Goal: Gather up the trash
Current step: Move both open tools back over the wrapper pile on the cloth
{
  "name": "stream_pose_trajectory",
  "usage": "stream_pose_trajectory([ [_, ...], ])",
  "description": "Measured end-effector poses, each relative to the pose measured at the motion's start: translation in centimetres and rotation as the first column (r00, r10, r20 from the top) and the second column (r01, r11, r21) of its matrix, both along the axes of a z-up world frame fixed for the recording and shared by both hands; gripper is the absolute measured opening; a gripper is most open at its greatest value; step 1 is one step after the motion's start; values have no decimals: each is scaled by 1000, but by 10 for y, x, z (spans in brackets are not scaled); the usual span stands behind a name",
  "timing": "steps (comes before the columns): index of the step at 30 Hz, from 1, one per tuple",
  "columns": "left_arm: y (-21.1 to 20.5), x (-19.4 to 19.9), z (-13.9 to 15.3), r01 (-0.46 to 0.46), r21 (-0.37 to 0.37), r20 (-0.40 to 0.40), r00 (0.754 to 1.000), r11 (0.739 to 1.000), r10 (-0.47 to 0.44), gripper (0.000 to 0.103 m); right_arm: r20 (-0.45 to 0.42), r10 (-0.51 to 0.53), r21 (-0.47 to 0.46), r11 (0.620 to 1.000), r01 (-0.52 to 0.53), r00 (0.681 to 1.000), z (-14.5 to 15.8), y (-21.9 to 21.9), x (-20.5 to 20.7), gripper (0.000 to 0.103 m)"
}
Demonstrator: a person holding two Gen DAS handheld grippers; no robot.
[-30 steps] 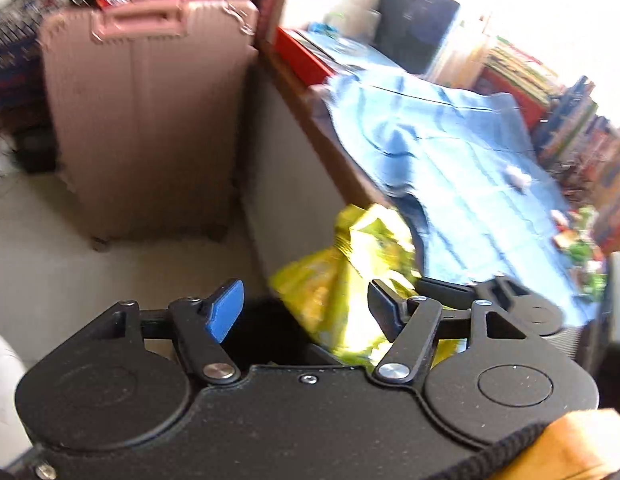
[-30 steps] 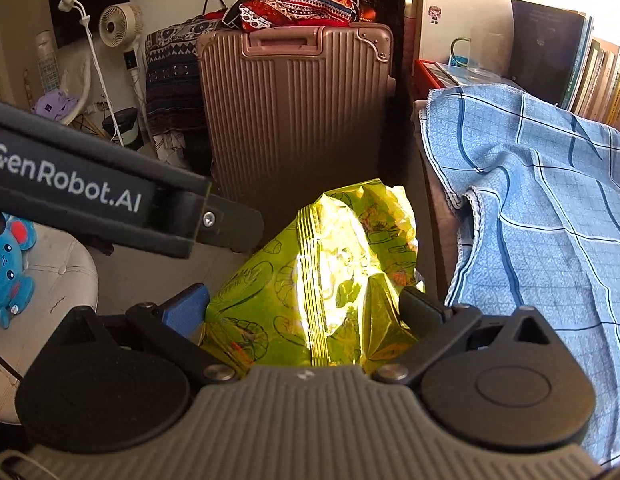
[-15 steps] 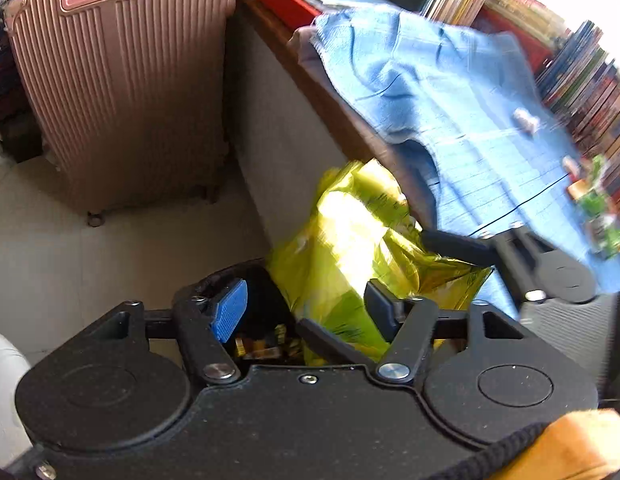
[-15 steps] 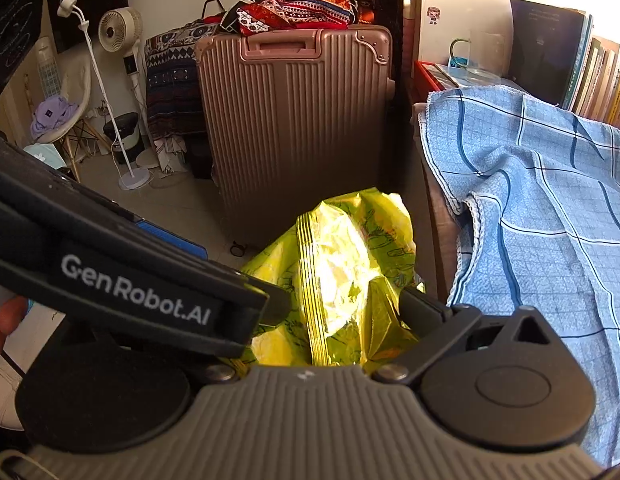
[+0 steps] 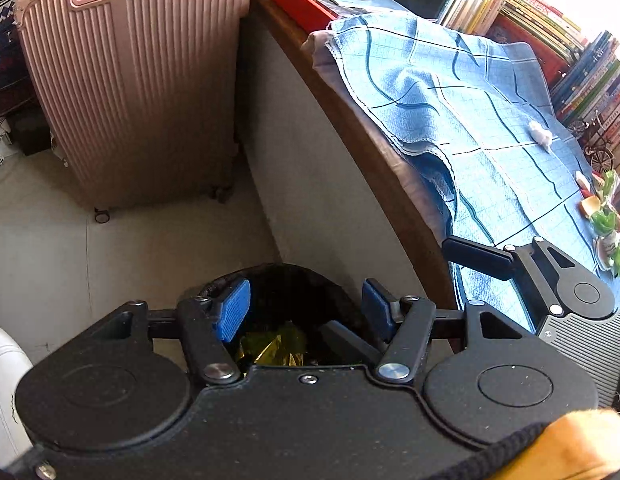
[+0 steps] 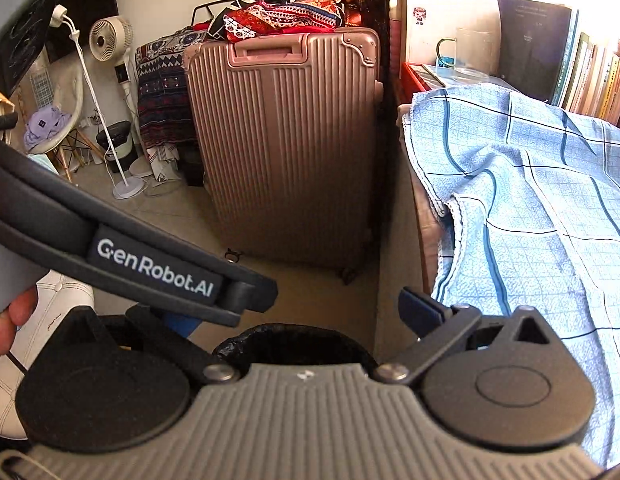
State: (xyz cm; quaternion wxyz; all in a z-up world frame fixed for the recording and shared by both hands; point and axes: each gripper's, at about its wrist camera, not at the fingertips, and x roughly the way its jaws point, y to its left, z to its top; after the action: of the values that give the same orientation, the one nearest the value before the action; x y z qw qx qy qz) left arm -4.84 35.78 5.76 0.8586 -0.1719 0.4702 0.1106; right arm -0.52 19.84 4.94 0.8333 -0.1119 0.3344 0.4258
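Crumpled yellow foil snack bag [image 5: 276,350] lies down inside the black-lined round bin [image 5: 286,280] on the floor beside the table. Left gripper [image 5: 304,314] hangs over the bin, jaws apart, nothing between them. Right gripper [image 6: 302,316] alongside, jaws wide and empty.

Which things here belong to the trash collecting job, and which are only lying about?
Belonging to the job:
- black-lined trash bin
- crumpled yellow snack bag, inside the bin
- small white crumpled tissue on the cloth
- food scraps at the cloth's edge
- left gripper, open
- right gripper, open

Only lying about:
- ribbed pink suitcase
- blue checked cloth
- row of books
- white standing fan
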Motion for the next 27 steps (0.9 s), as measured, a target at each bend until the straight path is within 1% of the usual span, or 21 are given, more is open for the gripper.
stream_pose_trajectory([
  [6,1,-1,7,-24,-18,23,999,1000,25,62,0,-14,14,1000,14,1000,4,-5,2,103],
  [8,-2,3,12,-12,4,29,1000,1000,12,64,7,-26,18,1000,26,1000,6,-8,3,103],
  [10,-8,9,17,-1,56,34,999,998,-1,69,10,-45,21,999,45,999,7,-12,4,103],
  [11,-10,12,20,3,79,40,999,997,-6,70,12,-58,22,998,57,998,8,-14,6,103],
  [14,-15,22,29,3,85,69,998,996,-9,75,22,-109,39,993,109,994,12,-25,10,103],
  [17,-22,33,41,14,82,116,993,997,-24,79,28,-171,41,985,170,985,15,-38,18,103],
  [18,-25,37,45,23,84,133,991,996,-34,82,25,-198,40,980,197,980,17,-43,21,103],
  [20,-32,47,51,48,91,158,986,995,-62,83,20,-255,50,966,254,967,21,-55,28,103],
  [22,-40,60,55,76,91,176,980,993,-91,86,17,-322,63,945,321,947,24,-70,38,103],
  [26,-61,86,59,129,69,215,966,989,-141,89,26,-417,58,908,415,909,26,-97,55,103],
  [27,-67,93,59,148,58,223,962,987,-157,93,32,-442,58,896,440,896,26,-105,58,103],
])
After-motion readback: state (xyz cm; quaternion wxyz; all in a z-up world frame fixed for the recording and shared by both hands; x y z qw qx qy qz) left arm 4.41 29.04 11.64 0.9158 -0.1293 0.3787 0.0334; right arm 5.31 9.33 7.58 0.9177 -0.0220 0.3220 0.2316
